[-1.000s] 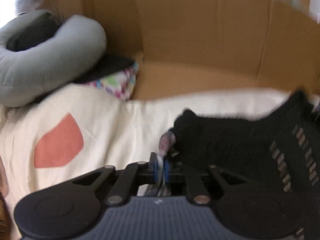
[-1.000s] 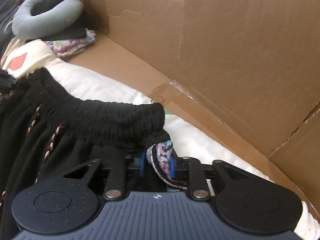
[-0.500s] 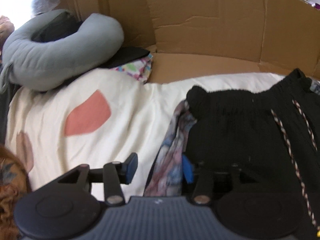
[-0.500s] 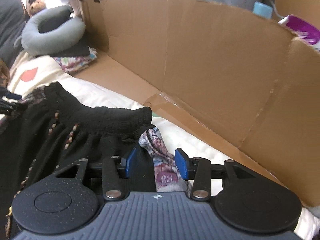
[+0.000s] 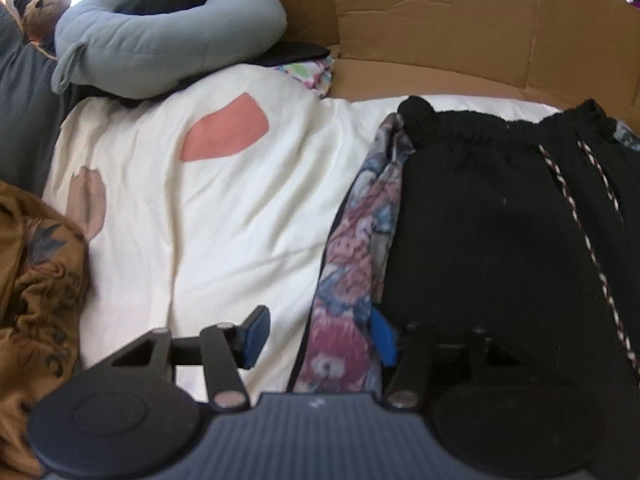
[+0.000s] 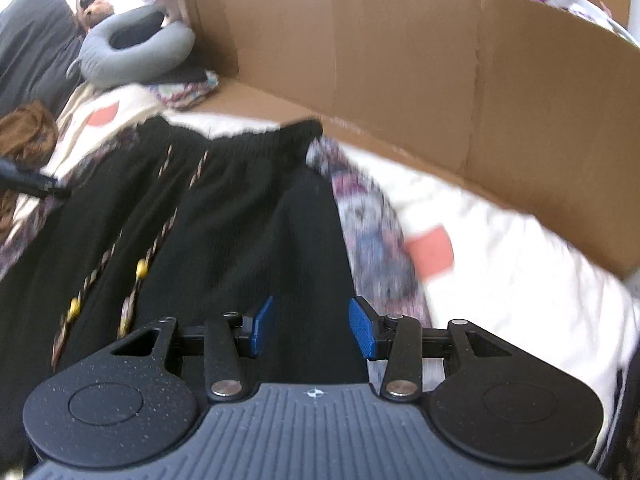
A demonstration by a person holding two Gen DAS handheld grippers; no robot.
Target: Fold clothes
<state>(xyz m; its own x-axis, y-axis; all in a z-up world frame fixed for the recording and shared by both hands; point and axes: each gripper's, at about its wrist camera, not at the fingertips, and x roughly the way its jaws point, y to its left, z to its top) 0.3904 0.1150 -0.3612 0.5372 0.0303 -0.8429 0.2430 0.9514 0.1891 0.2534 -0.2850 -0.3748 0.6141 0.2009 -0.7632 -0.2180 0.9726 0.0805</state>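
1. A brown cardboard wall (image 6: 400, 72) stands along the far edge of the cream bedspread with coral patches (image 5: 224, 200); whether it forms a closed box cannot be told.
2. At the bedspread's far left corner a grey U-shaped neck pillow (image 5: 160, 36) rests on a flat black item and a folded multicoloured cloth (image 5: 312, 72), against the cardboard.
3. The black knit garment with braided drawstrings (image 5: 500, 216) lies spread flat on the bedspread, waistband toward the cardboard, its patterned floral lining (image 5: 360, 248) showing along both side edges.
4. A rumpled brown floral fabric (image 5: 36, 280) lies at the bedspread's left edge.
5. The left gripper (image 5: 316, 332) points steeply down at the garment's left edge; its jaws are opening, the lining lying loose between the blue pads, not pinched.
6. The right gripper (image 6: 312, 326) tilts down over the garment's right edge, jaws apart, with black knit below the gap and nothing gripped.
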